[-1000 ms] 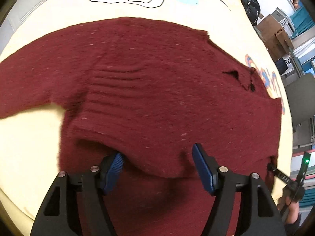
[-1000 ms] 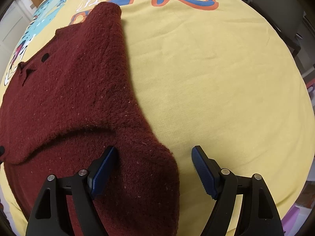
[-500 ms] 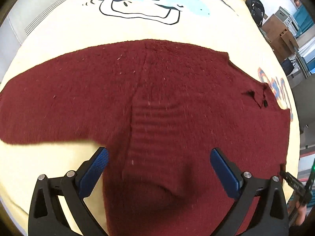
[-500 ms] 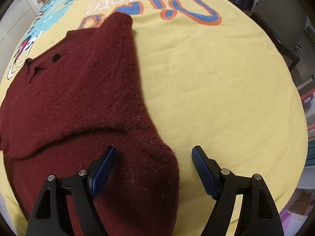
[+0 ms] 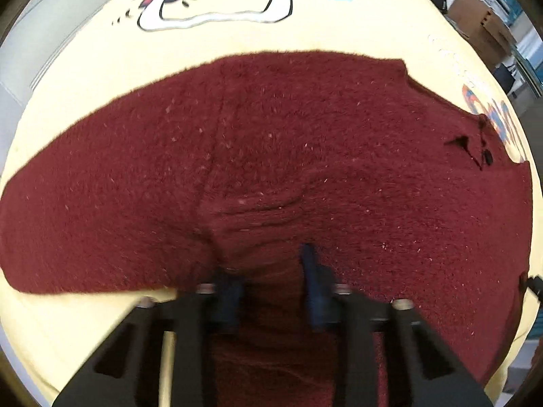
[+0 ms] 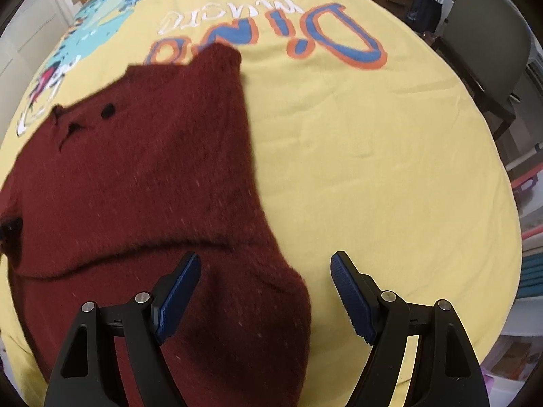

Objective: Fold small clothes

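The left gripper (image 5: 271,281) has just closed on a sweater (image 5: 271,156) fold; lift slowly. The right gripper (image 6: 263,291) stays wide.

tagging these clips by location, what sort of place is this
Probably a workroom or office rather than a bedroom, though that is a guess. A maroon sweater lies on a yellow dinosaur-print cloth, but around it stand a grey chair and cardboard boxes.
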